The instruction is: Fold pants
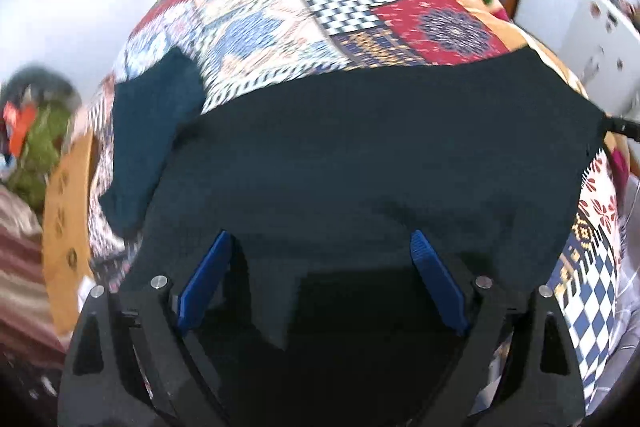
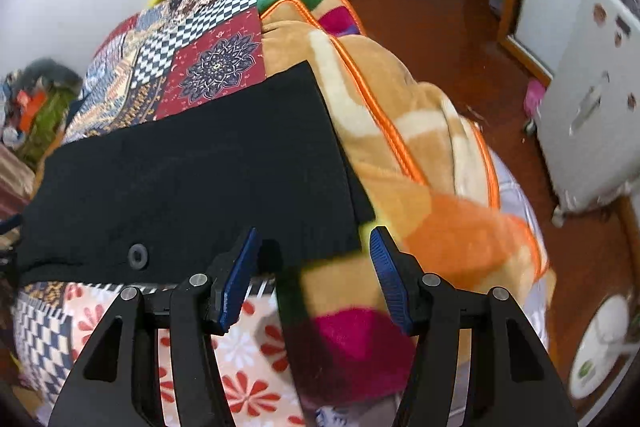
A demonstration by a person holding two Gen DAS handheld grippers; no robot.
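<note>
The dark pants [image 1: 360, 147] lay flat across the patchwork bedspread [image 1: 280, 19] on the bed. Beside their right end a folded orange blanket [image 2: 400, 131] crowded in. The left gripper [image 1: 322, 259] hovered over the pants, fingers wide and empty; the right gripper [image 2: 314, 247] hung above the pants' corner, fingers half apart, gripping nothing.

Pants [image 2: 192, 179] on quilt [image 2: 208, 67], beside blanket [image 2: 400, 131]

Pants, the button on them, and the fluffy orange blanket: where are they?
pants [image 2: 192, 179], right wrist view, middle of the dark cloth
button [image 2: 137, 255], right wrist view, its round face
orange blanket [image 2: 384, 131], right wrist view, tan top fold
</note>
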